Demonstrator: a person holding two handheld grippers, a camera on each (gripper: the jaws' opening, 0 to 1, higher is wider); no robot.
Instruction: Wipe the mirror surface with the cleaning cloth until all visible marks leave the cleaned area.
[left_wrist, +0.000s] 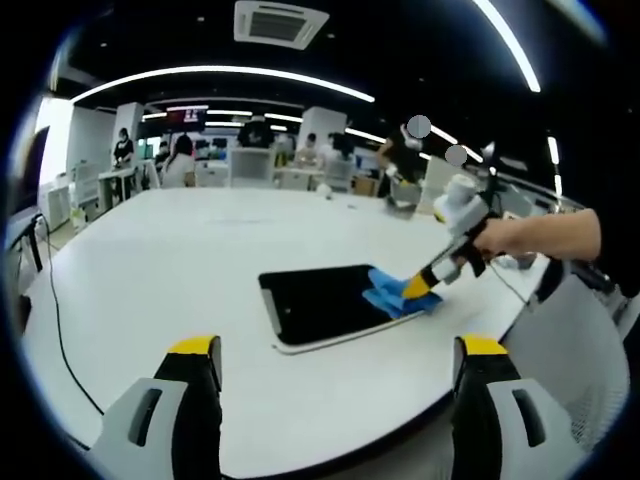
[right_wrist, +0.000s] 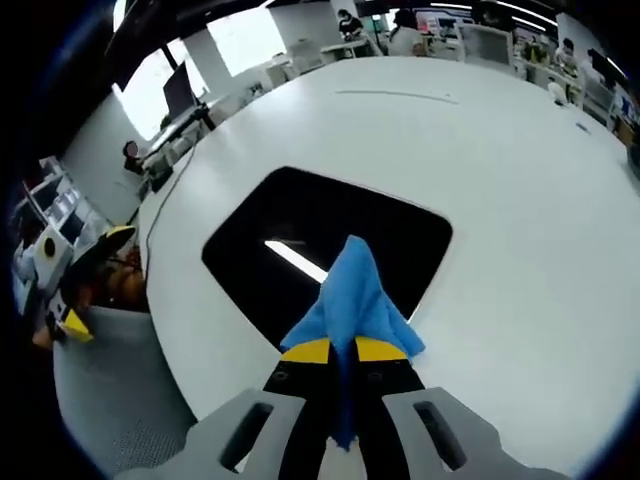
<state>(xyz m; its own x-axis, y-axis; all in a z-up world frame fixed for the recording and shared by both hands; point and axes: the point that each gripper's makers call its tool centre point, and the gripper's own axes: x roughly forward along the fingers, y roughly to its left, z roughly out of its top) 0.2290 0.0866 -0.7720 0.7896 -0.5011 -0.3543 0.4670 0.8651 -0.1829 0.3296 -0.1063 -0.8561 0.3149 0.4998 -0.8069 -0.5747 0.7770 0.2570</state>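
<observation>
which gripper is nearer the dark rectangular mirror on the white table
Right. The right gripper holds the blue cleaning cloth on the dark rectangular mirror; the left gripper hovers open, short of its near edge.

The right gripper (right_wrist: 343, 350) is pinching its yellow-tipped jaws together on the blue cleaning cloth (right_wrist: 352, 290) and reaching in over the table's near edge, angled down toward the surface. In the left gripper view it (left_wrist: 420, 288) is being carried by a bare hand (left_wrist: 510, 238) and forearm coming from the right. The left gripper (left_wrist: 340, 352) is hovering low by the near edge, its jaws spread wide and holding nothing.
</observation>
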